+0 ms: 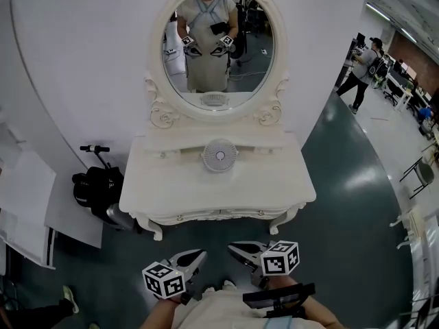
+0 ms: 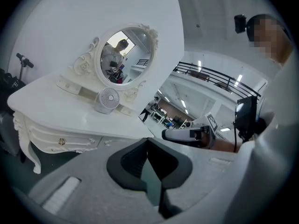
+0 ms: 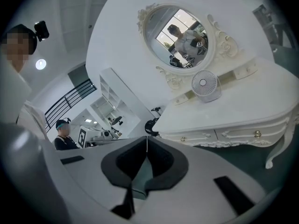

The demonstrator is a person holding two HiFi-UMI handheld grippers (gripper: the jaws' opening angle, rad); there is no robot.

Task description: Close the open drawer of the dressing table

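Head view: left gripper [image 1: 197, 256], right gripper [image 1: 235, 249] held close to body, aimed at dressing table [image 1: 171, 187]; both jaws pressed together, empty. Drawers [image 3: 233, 135] flush, contents hidden.

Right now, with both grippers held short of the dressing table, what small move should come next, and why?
Probably no push at all: the drawer fronts of the dressing table all look flush, none standing out. The left gripper and right gripper are shut, empty and apart from it. I would simply lower them.
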